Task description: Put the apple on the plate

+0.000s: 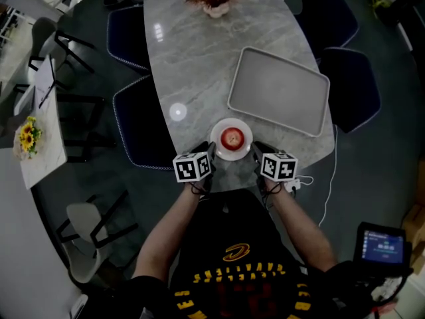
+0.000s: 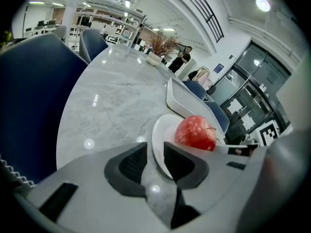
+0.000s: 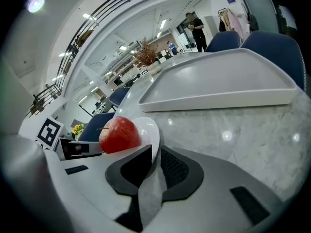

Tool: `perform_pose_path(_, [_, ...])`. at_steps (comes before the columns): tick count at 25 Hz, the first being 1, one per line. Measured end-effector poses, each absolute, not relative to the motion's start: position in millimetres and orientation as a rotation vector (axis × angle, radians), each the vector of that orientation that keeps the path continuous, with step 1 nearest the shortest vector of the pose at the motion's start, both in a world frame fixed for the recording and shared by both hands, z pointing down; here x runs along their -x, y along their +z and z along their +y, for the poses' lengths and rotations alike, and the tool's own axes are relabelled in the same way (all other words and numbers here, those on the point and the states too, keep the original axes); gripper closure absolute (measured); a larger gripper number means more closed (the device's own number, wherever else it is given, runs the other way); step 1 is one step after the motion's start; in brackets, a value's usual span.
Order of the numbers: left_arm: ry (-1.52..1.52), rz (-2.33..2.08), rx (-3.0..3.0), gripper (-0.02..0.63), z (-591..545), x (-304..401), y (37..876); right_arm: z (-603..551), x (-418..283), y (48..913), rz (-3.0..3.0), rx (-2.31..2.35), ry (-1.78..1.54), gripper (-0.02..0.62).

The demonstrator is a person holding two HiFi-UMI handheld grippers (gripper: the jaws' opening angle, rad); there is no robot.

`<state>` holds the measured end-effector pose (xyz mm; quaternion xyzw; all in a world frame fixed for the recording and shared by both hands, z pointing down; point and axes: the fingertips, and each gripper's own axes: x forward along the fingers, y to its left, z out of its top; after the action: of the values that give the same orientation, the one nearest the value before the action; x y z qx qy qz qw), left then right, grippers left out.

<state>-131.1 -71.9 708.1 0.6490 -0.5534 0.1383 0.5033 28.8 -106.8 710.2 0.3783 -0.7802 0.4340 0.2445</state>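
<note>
Sitting lower-middle of frame: apple (image 1: pixel 232 138) already on the plate (image 1: pixel 245 129), at the desk's (image 1: pixel 199 65) near edge | left hand-held gripper (image 1: pixel 210 153) pinching plate's left rim | right hand-held gripper (image 1: pixel 255 153) pinching right rim | apple dead between them, both equally near.

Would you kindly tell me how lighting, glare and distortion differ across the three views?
Head view: dim, corners dark, one lamp glint on the table. Left gripper view: bright, fisheye-bent, more table glints, apple sharp on the plate. Right gripper view: bright too, ceiling lamp flaring top left.
</note>
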Motion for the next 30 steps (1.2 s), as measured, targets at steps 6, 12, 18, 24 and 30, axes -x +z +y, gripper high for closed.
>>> perform_pose_path(6, [0.32,-1.319,-1.551,0.499,-72.5,124.4,709.2,-101.4,-23.0,713.1,-2.111,-1.02,1.25,0.538])
perform_pose_path(12, [0.302,-1.284,-1.55,0.552,-72.7,120.9,710.2,-101.7,-26.6,715.8,-2.098,-1.03,1.377,0.548])
perform_pose_path(18, [0.278,-1.274,-1.571,0.555,-68.2,129.5,702.9,-92.8,-20.0,706.7,-2.117,-1.048,1.446,0.552])
perform_pose_path(24, [0.242,-1.237,-1.627,0.555,-76.1,128.0,687.3,-92.9,-22.9,690.7,-2.162,-1.082,1.509,0.552])
perform_pose_path(30, [0.199,-1.175,-1.713,0.558,-81.0,119.2,653.4,-88.3,-33.1,658.7,-2.214,-1.156,1.523,0.552])
